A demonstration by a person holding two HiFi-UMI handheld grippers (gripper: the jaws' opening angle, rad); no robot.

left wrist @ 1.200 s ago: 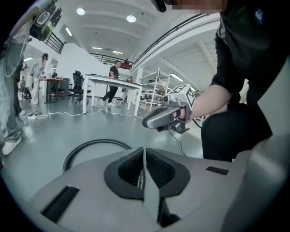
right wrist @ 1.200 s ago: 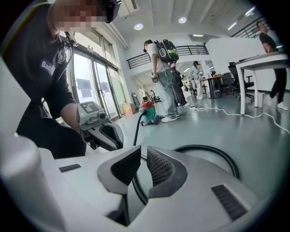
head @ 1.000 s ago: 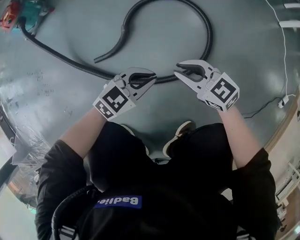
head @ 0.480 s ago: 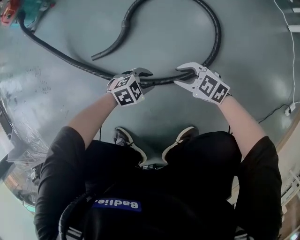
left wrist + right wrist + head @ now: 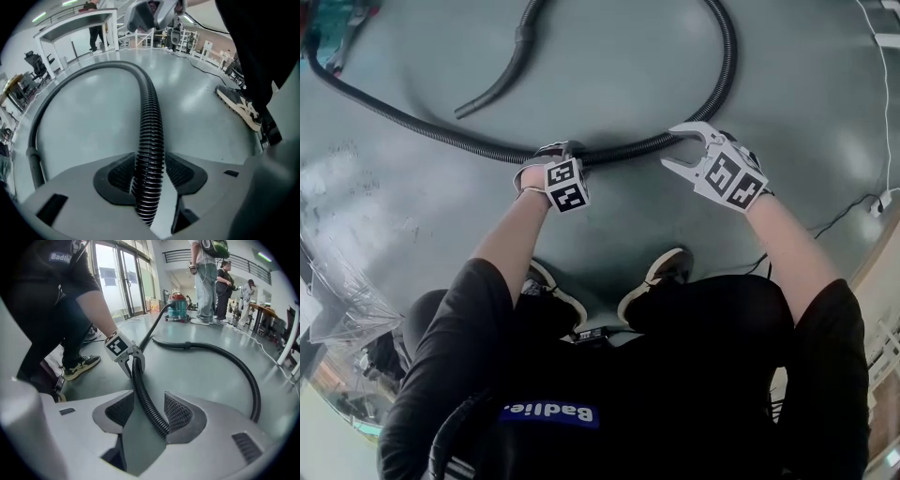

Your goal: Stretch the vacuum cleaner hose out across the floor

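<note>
The black ribbed vacuum hose lies on the grey floor. It runs from the top left, passes through both grippers, loops up on the right and ends in a curved nozzle. My left gripper straddles the hose; its jaws are opening, with the hose loose between the pads. About a hand's width to the right, my right gripper is also opening. There the hose leans on one pad, with a gap to the other. The left gripper also shows in the right gripper view.
The teal and red vacuum cleaner stands at the hose's far end, next to several standing people. My shoes are just behind the grippers. A white cable runs along the right edge and crumpled plastic lies at the left.
Both grippers were shut on the hose a second ago and have since opened round it. The hands have gone down and forward, toward the floor.
</note>
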